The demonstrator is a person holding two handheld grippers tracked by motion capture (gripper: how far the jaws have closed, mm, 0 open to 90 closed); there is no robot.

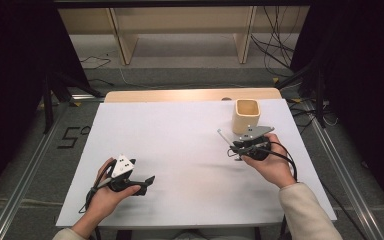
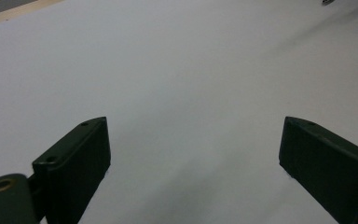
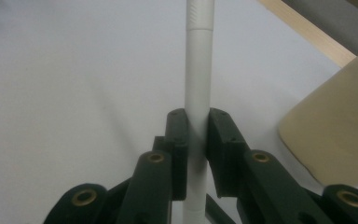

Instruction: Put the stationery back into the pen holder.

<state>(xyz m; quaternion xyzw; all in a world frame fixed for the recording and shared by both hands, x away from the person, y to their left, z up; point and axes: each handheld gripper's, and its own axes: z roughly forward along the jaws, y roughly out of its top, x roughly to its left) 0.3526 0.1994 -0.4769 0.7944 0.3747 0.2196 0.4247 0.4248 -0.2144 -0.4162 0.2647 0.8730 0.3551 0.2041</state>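
A white pen stands between the jaws of my right gripper, which is shut on it; the pen runs up past the pads and out the top of the right gripper view. From above, my right gripper sits at the table's right side with the pen sticking out toward the upper left, just below a cream cup. The cream cup fills the right edge beside the pen. My left gripper rests at the front left, and its jaws stand wide apart over bare white surface.
The table is covered in white, with a wooden strip along its far edge. Cables lie on the floor behind, and dark stands flank both sides. Metal rails run along the floor left and right.
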